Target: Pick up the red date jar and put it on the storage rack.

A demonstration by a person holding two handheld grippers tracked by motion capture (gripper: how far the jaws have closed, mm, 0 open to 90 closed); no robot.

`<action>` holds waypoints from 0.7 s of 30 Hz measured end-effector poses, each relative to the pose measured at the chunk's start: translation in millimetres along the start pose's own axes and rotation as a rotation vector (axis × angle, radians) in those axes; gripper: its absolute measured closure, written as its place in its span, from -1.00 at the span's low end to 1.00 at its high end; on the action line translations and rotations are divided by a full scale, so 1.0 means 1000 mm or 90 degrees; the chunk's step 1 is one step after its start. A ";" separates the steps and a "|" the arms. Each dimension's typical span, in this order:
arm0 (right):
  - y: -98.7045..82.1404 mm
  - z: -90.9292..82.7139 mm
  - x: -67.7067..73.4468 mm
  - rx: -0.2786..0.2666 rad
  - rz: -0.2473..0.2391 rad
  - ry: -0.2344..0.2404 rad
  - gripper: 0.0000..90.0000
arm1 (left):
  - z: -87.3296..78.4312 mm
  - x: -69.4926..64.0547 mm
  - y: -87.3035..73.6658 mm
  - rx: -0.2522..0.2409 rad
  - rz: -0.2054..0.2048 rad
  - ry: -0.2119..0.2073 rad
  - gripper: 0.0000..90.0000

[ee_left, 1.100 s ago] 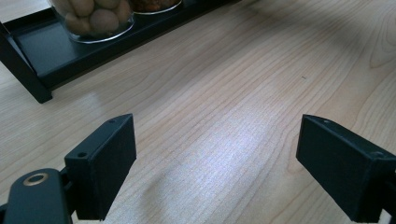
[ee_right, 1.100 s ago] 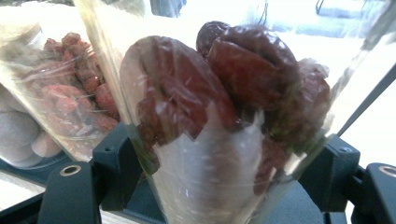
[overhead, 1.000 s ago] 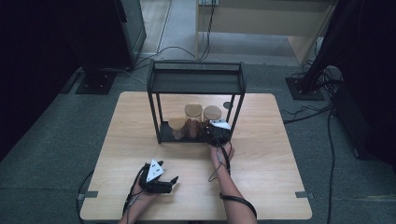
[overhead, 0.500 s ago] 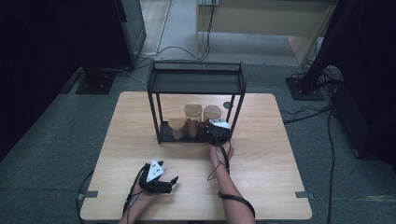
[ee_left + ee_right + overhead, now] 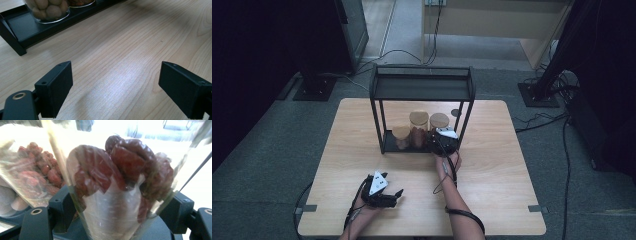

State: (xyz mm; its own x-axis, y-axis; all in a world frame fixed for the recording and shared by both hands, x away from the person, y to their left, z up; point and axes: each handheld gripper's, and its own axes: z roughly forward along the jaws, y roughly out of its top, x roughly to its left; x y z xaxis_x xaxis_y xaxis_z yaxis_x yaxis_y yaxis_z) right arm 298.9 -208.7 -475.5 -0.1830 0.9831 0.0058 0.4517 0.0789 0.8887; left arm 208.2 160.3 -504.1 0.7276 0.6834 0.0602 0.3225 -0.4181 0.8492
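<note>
A black metal rack (image 5: 422, 87) stands on the wooden table (image 5: 512, 165) with three cork-lidded glass jars on its bottom shelf. The right jar (image 5: 439, 121) holds dark red dried fruit (image 5: 120, 177). My right gripper (image 5: 118, 212) reaches into the rack from the front, and its jaws press on both sides of this jar near its base. The middle jar (image 5: 37, 177) of smaller red fruit sits just to its left. My left gripper (image 5: 115, 92) rests low over the table's front, open wide, with bare wood between its jaws. The left jar (image 5: 47, 10) of pale round nuts lies ahead of it.
The rack's top shelf (image 5: 422, 75) overhangs the jars, and its thin right post (image 5: 465, 122) stands close to my right gripper (image 5: 443, 142). Bare table spreads to the left and right of the rack. Cables trail across the floor behind the table.
</note>
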 end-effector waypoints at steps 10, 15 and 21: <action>-0.003 -0.004 0.002 -0.002 -0.001 -0.005 -0.48 | 0.000 0.000 0.000 0.000 0.003 0.001 -0.73; -0.004 -0.006 0.001 0.002 0.003 -0.002 -0.47 | 0.000 0.000 0.000 0.000 0.001 0.001 -0.73; -0.002 -0.009 0.000 0.015 0.007 0.000 -0.47 | 0.000 0.000 0.000 0.001 0.002 0.001 -0.73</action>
State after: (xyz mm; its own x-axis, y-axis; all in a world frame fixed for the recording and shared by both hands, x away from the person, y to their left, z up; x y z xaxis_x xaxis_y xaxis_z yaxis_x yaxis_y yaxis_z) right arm 289.5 -210.2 -473.2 -0.1776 0.9840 0.0153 0.4743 0.0720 0.8774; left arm 208.2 159.9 -504.1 0.7279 0.6827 0.0639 0.3204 -0.4211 0.8485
